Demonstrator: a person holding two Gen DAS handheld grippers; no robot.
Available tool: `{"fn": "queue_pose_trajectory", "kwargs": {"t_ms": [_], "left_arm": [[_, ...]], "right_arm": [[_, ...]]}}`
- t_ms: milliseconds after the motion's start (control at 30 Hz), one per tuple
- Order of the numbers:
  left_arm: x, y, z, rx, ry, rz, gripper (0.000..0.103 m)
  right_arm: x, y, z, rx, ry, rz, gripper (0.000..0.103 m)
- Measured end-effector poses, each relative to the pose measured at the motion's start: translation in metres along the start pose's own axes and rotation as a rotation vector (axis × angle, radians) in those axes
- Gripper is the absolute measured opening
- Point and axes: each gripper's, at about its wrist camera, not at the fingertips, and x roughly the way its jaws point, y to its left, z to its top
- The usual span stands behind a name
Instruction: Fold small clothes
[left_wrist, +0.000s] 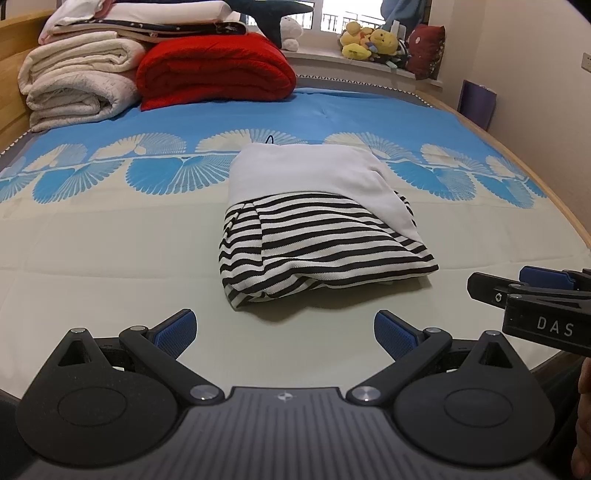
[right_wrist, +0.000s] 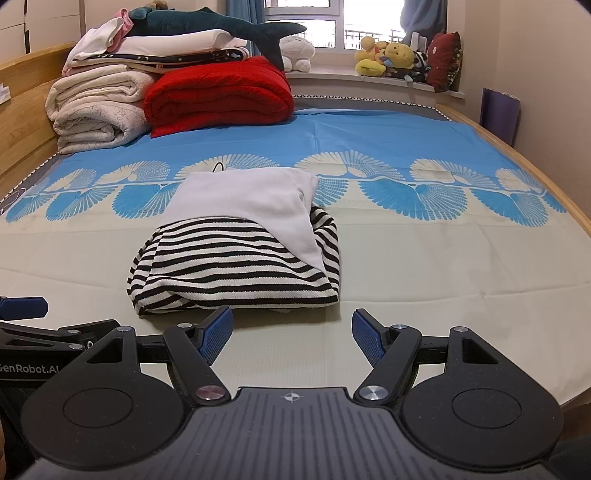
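Observation:
A folded garment (left_wrist: 317, 221) lies on the bed, white on its far half and black-and-white striped on its near half. The right wrist view shows the same garment (right_wrist: 240, 247) slightly left of centre. My left gripper (left_wrist: 285, 332) hovers just in front of its near edge, open, with nothing between its blue pads. My right gripper (right_wrist: 292, 334) also stands open and empty, close to the garment's near right corner. From the left wrist view, the right gripper (left_wrist: 495, 286) shows side-on at the right edge. The left gripper's blue pad (right_wrist: 22, 308) pokes in at the left of the right wrist view.
The bed sheet (left_wrist: 110, 251) is cream near me and blue with a fan pattern farther off. Folded white blankets (left_wrist: 74, 85) and a red quilt (left_wrist: 214, 70) are stacked at the back left. Plush toys (left_wrist: 373, 44) sit on the windowsill. A wooden bed frame (right_wrist: 517, 151) runs along the right.

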Motion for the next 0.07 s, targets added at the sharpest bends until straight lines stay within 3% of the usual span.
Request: {"fn": "queue_pose_trajectory", "kwargs": {"t_ms": [67], "left_arm": [[0.0000,-0.0004,0.0002,-0.002,0.002,0.001,0.102]], "right_arm": [[0.0000,-0.0001,-0.0002,0.000,0.000,0.001,0.073]]}}
